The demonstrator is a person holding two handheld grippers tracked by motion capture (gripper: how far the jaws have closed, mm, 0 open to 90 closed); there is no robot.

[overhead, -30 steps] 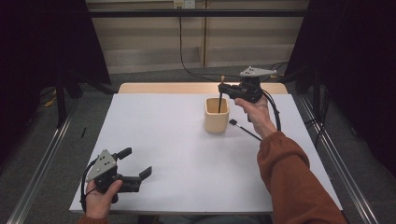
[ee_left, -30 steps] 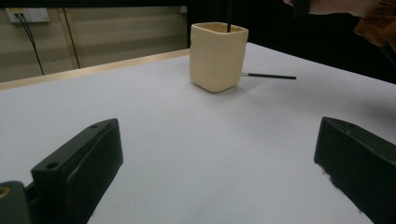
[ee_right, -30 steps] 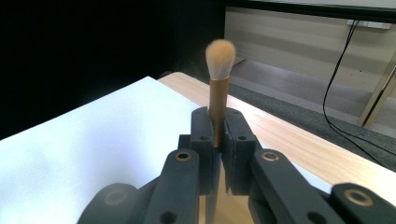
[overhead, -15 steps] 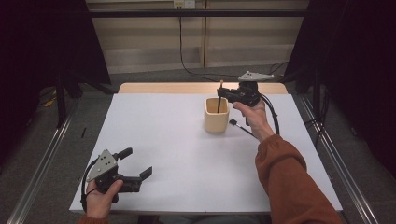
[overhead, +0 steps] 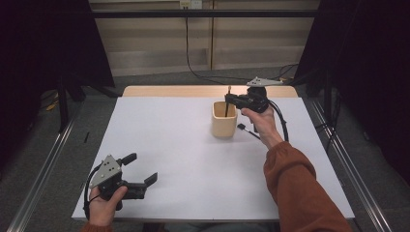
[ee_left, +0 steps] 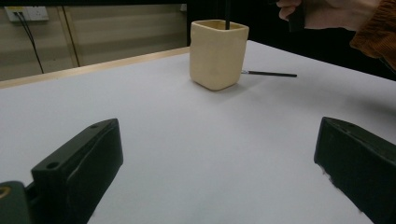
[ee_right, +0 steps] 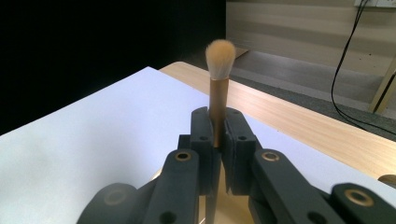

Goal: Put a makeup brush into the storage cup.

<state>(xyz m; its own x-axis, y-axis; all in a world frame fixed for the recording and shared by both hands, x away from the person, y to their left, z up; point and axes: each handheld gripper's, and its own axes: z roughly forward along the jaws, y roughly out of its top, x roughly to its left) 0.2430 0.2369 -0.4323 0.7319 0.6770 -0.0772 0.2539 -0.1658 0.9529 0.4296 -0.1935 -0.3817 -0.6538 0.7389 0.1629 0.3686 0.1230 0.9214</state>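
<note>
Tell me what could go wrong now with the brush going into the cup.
The right gripper pinches the brush just under its bristles, so the handle could swing and catch the cup's rim. The cup looks light and might tip. A second brush lies close beside it and could get knocked away.

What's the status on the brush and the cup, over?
Right gripper shut on brush, held upright over beige cup. Left gripper open, idle at near table edge. Second brush lies flat beside cup, not in the way.

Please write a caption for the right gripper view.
Right gripper clamps a brown-handled, pale-bristled brush upright.
</note>
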